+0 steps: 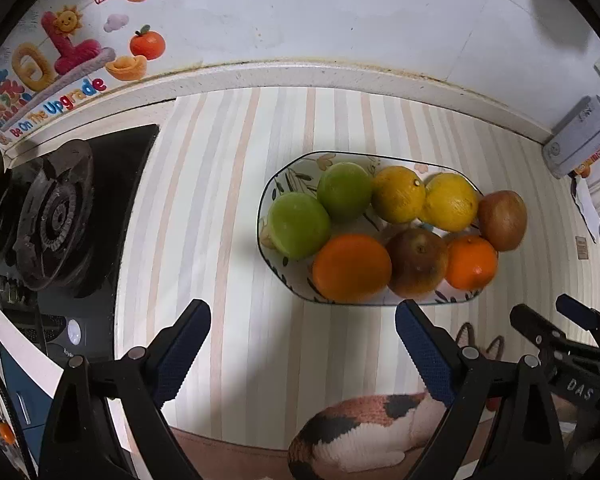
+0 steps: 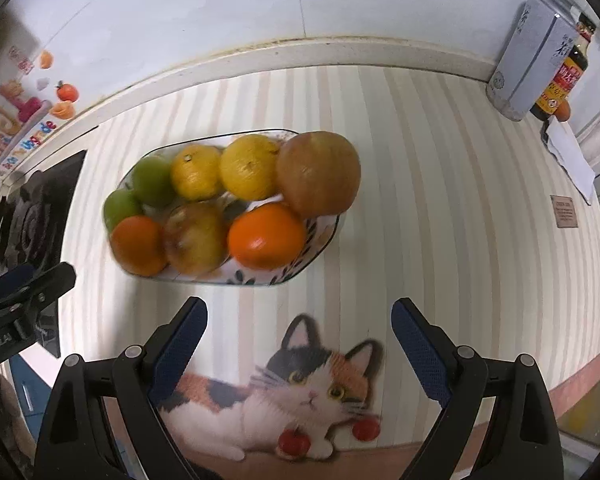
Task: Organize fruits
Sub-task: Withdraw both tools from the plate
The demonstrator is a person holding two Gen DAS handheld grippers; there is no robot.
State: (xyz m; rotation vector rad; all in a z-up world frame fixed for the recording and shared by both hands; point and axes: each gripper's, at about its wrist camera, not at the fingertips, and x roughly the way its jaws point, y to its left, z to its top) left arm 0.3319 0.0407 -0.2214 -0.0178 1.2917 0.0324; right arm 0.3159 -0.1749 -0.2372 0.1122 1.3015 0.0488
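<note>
Eight fruits heaped in one dish, both tools spread and empty in front of it.

The patterned dish [image 1: 269, 196] sits on the striped worktop [image 1: 204, 200] between the gas burner [image 1: 54, 216] and a tin [image 1: 580, 136] by the back wall; it holds two green fruits [image 1: 300, 224], two yellow ones [image 1: 398, 194], two oranges [image 1: 352, 266] and two brownish apples [image 1: 418, 262] — like beside like, which looks deliberate. One apple [image 2: 319, 174] rides on the dish's right end, partly over the rim, and seems likeliest to roll off. The left tool [image 1: 303, 344] and right tool [image 2: 299, 340] hover just short of the dish, jaws apart and gripping nothing — the right one above a cat picture [image 2: 300, 384] on the mat. The sorting looks nearly or fully done.
</note>
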